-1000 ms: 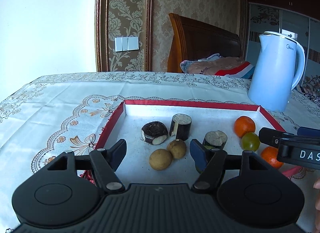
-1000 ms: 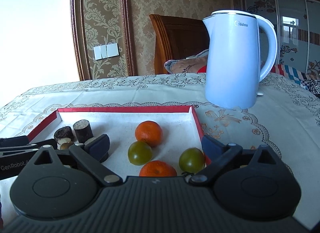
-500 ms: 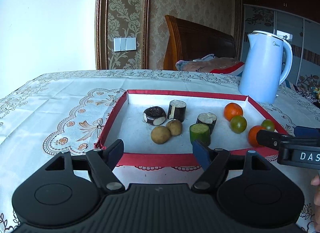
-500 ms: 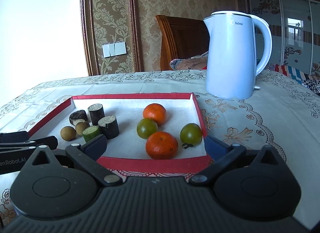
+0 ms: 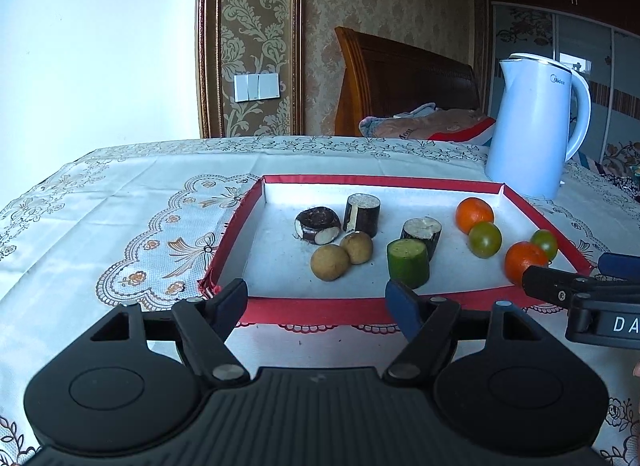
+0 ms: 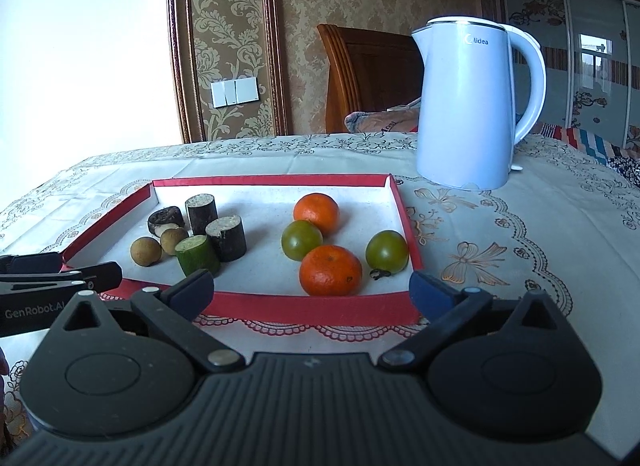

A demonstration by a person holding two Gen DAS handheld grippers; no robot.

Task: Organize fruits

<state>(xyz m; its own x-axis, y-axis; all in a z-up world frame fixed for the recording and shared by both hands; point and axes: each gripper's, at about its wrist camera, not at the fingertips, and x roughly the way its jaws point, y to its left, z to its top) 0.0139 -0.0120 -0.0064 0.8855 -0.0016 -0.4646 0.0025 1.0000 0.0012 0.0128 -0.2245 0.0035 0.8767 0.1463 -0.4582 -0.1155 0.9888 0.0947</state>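
A red-rimmed white tray (image 5: 304, 309) (image 6: 304, 308) lies on the table. On its left side sit two brown longans (image 5: 330, 262), three dark sugarcane pieces (image 5: 362, 209) and a green cut piece (image 5: 408, 263) (image 6: 197, 254). On its right side sit two oranges (image 6: 330, 270) (image 5: 474, 214) and two green tomatoes (image 6: 387, 250) (image 5: 485, 240). My left gripper (image 5: 318, 302) is open and empty just in front of the tray's near rim. My right gripper (image 6: 312, 290) is open and empty in front of the near rim by the oranges.
A white electric kettle (image 6: 472, 105) (image 5: 534, 125) stands behind the tray's right corner. A lace tablecloth (image 5: 120, 217) covers the table. A wooden chair with folded cloth (image 5: 420, 121) stands behind the table.
Both grippers have pulled back from over the tray to in front of its near rim. The fruit has stayed where it was.
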